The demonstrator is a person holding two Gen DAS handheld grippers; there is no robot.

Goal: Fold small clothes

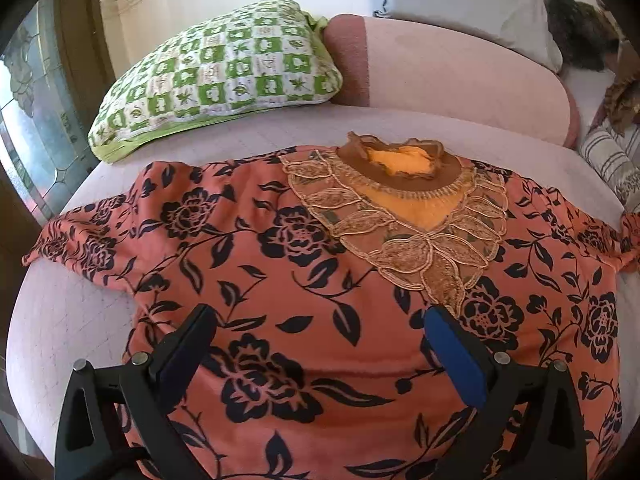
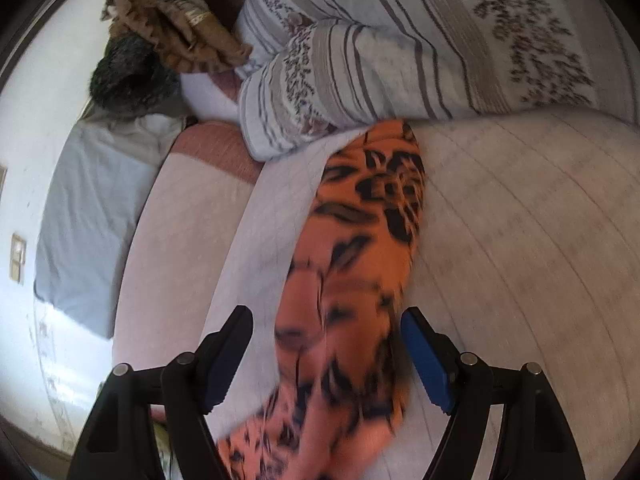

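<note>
An orange blouse with black flower print point(image 1: 304, 264) lies spread flat on the pale bed sheet point(image 1: 64, 320), front up, with a gold embroidered collar point(image 1: 404, 220) and both sleeves out to the sides. My left gripper point(image 1: 316, 320) is open and empty, hovering over the blouse's chest below the collar. In the right wrist view, one sleeve of the blouse point(image 2: 360, 248) runs away from me between my fingers. My right gripper point(image 2: 326, 328) is open around the sleeve, jaws wide apart, not closed on it. That view is blurred.
A green-and-white checked pillow point(image 1: 224, 76) lies at the back left. A pink bolster point(image 1: 440, 76) and a white pillow point(image 1: 472, 4) lie behind the blouse. A striped floral quilt point(image 2: 380, 60), a brown cloth point(image 2: 168, 20) and a dark furry item point(image 2: 128, 76) lie beyond the sleeve.
</note>
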